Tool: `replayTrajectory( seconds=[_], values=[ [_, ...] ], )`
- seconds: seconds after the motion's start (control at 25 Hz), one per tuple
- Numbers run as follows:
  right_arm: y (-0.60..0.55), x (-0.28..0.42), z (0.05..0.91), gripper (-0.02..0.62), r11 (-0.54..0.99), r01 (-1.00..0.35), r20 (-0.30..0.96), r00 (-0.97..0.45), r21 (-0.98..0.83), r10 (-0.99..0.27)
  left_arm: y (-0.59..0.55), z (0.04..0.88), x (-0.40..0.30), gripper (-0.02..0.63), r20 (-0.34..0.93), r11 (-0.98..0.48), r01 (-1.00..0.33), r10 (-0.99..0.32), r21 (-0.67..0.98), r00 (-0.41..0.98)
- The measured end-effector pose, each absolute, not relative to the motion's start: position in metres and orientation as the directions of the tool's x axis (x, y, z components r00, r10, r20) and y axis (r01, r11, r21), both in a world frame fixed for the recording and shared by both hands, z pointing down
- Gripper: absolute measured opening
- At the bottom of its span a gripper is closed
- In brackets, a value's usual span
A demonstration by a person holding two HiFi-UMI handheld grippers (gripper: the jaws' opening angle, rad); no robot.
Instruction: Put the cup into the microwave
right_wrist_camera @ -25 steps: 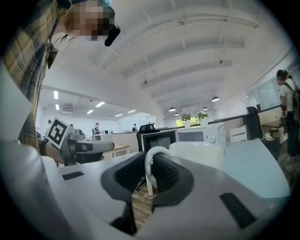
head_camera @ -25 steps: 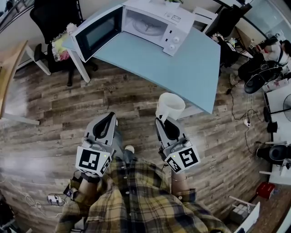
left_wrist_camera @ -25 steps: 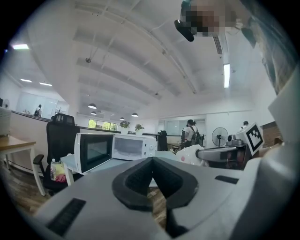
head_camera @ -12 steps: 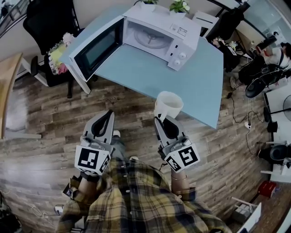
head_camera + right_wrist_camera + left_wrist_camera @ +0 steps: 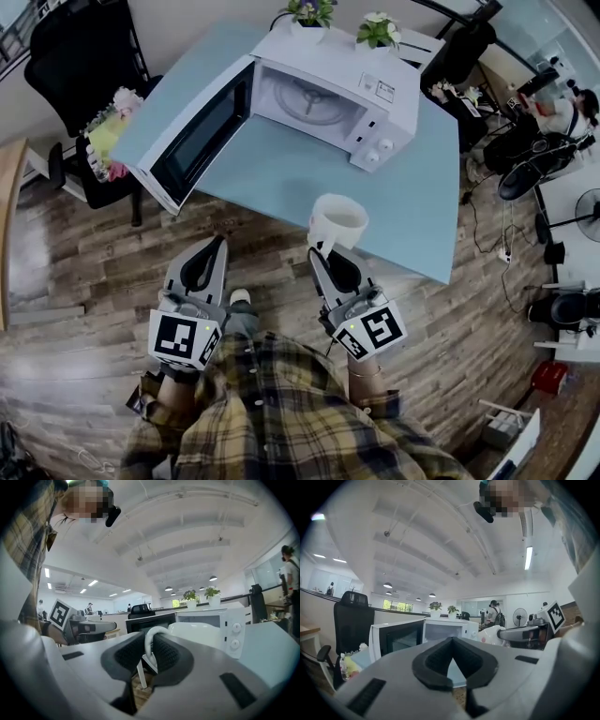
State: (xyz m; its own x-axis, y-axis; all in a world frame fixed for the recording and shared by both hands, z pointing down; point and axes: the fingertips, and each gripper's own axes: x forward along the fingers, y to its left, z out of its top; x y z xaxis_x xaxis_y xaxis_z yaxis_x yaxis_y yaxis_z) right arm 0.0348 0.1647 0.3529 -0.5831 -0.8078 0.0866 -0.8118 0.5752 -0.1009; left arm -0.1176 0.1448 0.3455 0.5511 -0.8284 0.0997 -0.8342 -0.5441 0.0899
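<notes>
While right tool [image 5: 320,251] pinches cup [image 5: 338,223] by handle, cup juts ahead of tips; left tool [image 5: 218,242] closed, empty.

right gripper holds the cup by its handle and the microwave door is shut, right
No: the microwave door is open, swung out leftward in the head view. The right gripper does hold the cup by its handle.

Head camera looks steeply down from above the person onto the open microwave [image 5: 349,67] and blue table [image 5: 281,176]. Both gripper cameras ride close behind their own jaws, facing level toward that same microwave.
</notes>
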Motion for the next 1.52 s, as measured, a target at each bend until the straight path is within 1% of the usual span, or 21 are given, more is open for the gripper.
replayTrajectory(
  seconds=[0.28, 0.48, 0.72, 0.96, 1.24, 1.52],
  values=[
    [0.136, 0.004, 0.36, 0.06, 0.543, -0.833, 0.094, -0.552, -0.109, -0.828, 0.12, 0.359, -0.147, -0.008, 0.117, -0.568, -0.815, -0.807, 0.11, 0.578],
    [0.131, -0.009, 0.364, 0.06, 0.529, -0.841, 0.114, -0.54, -0.112, -0.834, 0.114, 0.372, -0.155, -0.009, 0.143, -0.584, -0.8, -0.788, 0.139, 0.599],
    [0.122, -0.01, 0.375, 0.06, 0.507, -0.852, 0.154, -0.523, -0.128, -0.839, 0.103, 0.384, -0.151, -0.008, 0.169, -0.6, -0.783, -0.764, 0.165, 0.622],
    [0.098, -0.007, 0.384, 0.06, 0.512, -0.847, 0.181, -0.531, -0.145, -0.828, 0.081, 0.389, -0.15, -0.009, 0.185, -0.587, -0.789, -0.768, 0.179, 0.613],
    [0.053, 0.005, 0.389, 0.061, 0.538, -0.829, 0.182, -0.559, -0.154, -0.809, 0.036, 0.39, -0.13, -0.009, 0.184, -0.581, -0.794, -0.773, 0.182, 0.608],
    [-0.011, 0.031, 0.387, 0.061, 0.553, -0.816, 0.16, -0.576, -0.167, -0.802, -0.037, 0.376, -0.083, -0.009, 0.153, -0.614, -0.772, -0.757, 0.163, 0.635]
  ],
)
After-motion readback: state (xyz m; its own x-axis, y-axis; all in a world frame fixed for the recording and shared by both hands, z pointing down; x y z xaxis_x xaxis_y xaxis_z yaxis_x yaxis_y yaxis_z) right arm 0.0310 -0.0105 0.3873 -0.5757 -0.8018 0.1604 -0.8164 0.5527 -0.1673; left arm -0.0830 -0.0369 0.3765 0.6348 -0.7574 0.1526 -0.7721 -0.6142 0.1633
